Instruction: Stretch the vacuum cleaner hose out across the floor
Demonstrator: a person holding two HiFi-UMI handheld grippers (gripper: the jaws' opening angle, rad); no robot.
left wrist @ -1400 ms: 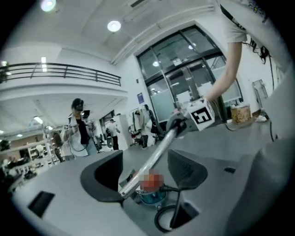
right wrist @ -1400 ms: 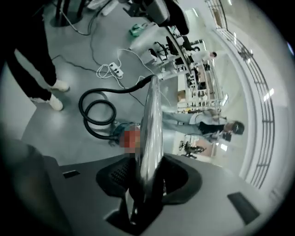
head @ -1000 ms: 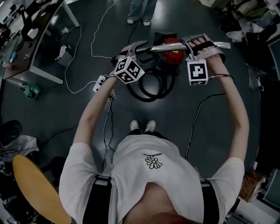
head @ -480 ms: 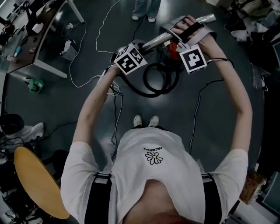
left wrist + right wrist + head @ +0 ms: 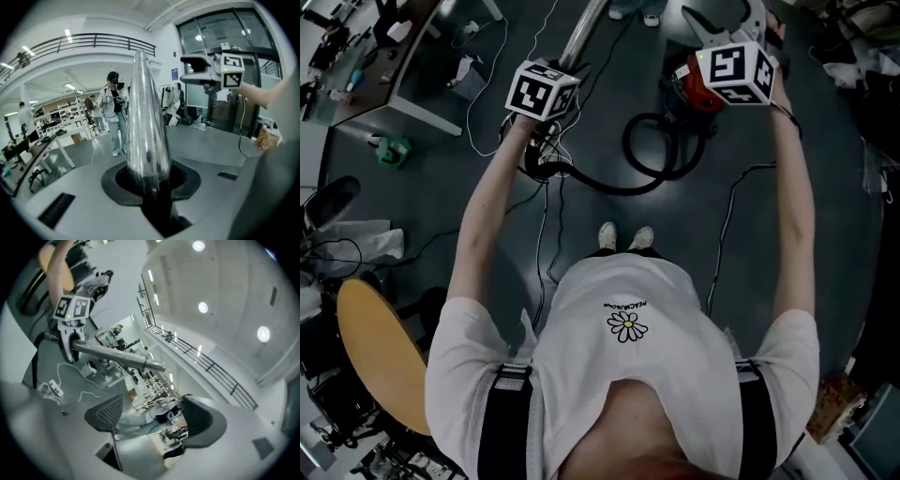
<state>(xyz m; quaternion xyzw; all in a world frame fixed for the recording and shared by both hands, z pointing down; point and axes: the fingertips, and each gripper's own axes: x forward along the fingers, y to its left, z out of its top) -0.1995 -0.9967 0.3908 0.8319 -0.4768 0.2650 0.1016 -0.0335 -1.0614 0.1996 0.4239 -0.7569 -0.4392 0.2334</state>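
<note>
A chrome vacuum tube (image 5: 581,33) points away from me, and my left gripper (image 5: 564,64) is shut on it. In the left gripper view the tube (image 5: 145,126) rises straight out between the jaws (image 5: 147,176). From its near end a black hose (image 5: 652,164) runs across the floor in a loop to the red vacuum cleaner (image 5: 694,82). My right gripper (image 5: 729,17) is raised above the cleaner, apart from the tube. Its jaws are opening, and nothing is between them in the right gripper view (image 5: 150,416), which shows the tube (image 5: 117,355) off to the left.
A desk (image 5: 384,84) stands at the upper left, with a white cable (image 5: 478,112) trailing beside it. A green object (image 5: 394,150) lies on the floor. A yellow round seat (image 5: 380,356) is at the lower left. Another person (image 5: 115,112) stands beyond the tube.
The right gripper has let go of the tube and swung away. The left gripper has turned the tube from crosswise to pointing away, and the hose loop has drawn out leftwards.
</note>
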